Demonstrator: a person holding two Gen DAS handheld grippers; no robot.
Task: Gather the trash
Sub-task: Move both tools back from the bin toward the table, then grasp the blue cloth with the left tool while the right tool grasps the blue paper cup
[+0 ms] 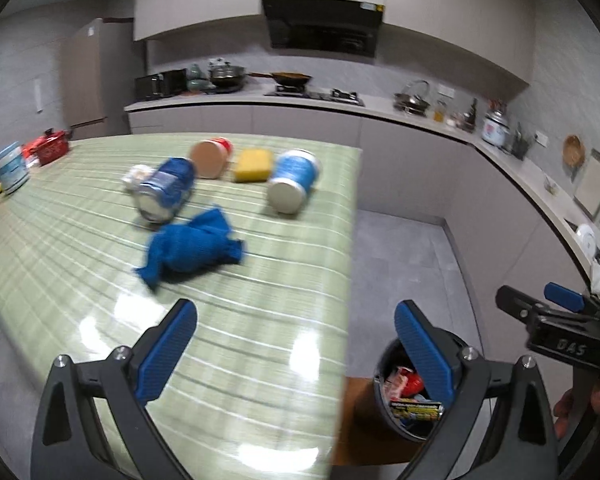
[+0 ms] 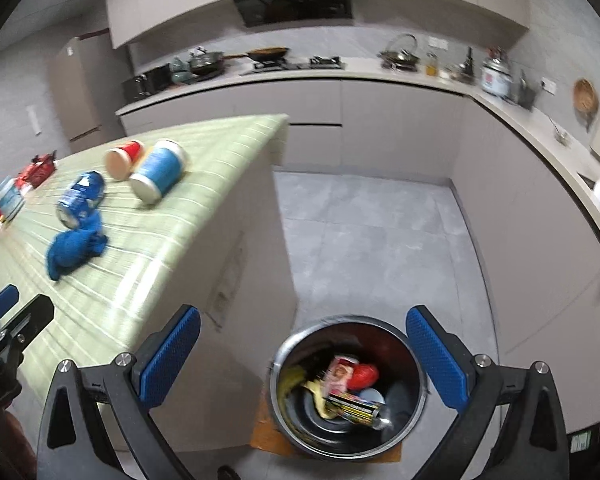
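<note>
1. Counting on the green striped table (image 1: 260, 360): three cylinders lying on their sides, namely a dented blue can (image 1: 165, 191), a red cup (image 1: 212, 157) with tan base showing, and a blue-and-white canister (image 1: 294, 180); plus one yellow sponge (image 1: 253, 165) and one crumpled blue cloth (image 1: 194, 249).
2. Lying close together: blue can touching or just beside the cloth, sponge between red cup and canister.
3. Standing on the floor off the table's corner: one round dark trash bin (image 2: 278, 364), open-topped, on a brown mat (image 2: 264, 438).
4. Holding inside the bin: a red wrapper (image 2: 364, 374), a yellow banana peel (image 2: 318, 396), a printed packet (image 2: 354, 404), other bits too blurred to name.
5. Spread wide with nothing between the fingers: left gripper (image 1: 296, 356), straddling the table edge, its right blue pad (image 1: 424, 356) covering part of the bin.
6. Spread wide and empty too: right gripper (image 2: 304, 360), hanging directly over the bin mouth.
7. Sitting at the table's far left: a red pot (image 1: 52, 146) and another blue-and-white tub (image 1: 11, 168).
8. Running behind: grey counter (image 1: 380, 110) with gas hob (image 1: 316, 94), wok (image 1: 290, 77) and rice cooker (image 1: 496, 128).
9. Glossy tablecloth with glare, ribbed rubbery blue pads, matte black gripper frames, soft knit cloth, porous sponge block.
</note>
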